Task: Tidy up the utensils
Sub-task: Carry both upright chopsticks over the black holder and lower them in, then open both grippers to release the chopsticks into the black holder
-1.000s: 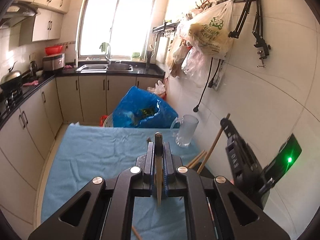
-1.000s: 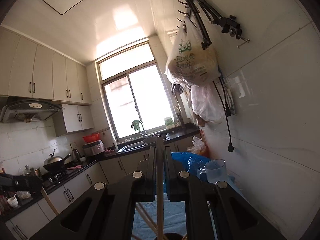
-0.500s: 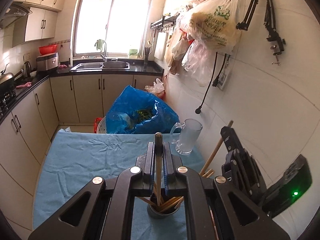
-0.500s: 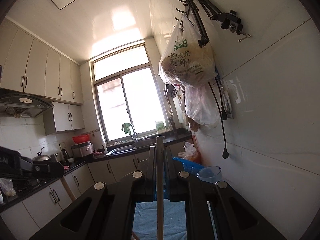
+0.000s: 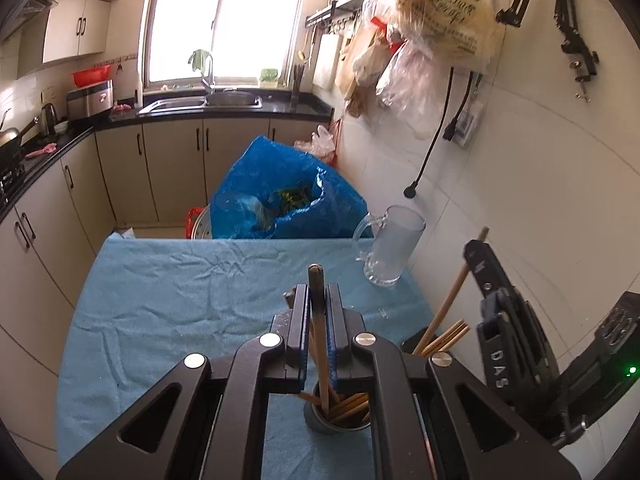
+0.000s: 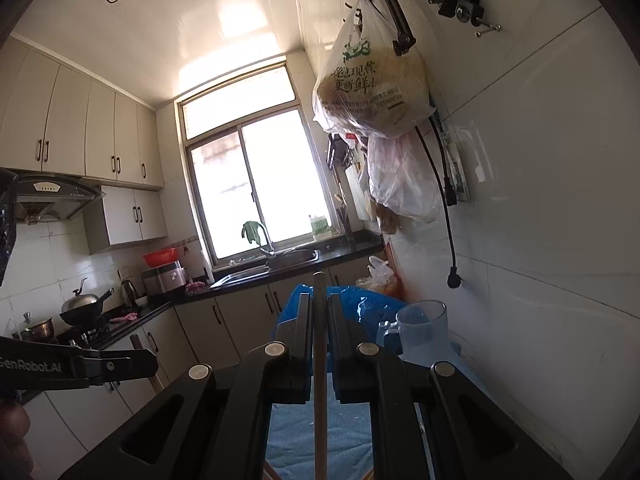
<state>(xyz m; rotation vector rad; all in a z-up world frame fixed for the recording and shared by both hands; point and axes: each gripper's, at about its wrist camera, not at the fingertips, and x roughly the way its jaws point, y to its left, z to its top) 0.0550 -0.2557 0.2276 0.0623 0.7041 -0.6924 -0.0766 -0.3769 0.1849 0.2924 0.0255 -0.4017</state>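
While the left tool is gripping a dark-tipped chopstick upright between its blue pads, the stick's lower end is reaching into the round holder standing on the blue-clothed desk, among other chopsticks. The right tool is clamping a second chopstick, pointing level toward the window. A glass mug is standing near the wall; whether that second stick touches anything below is probably hidden.
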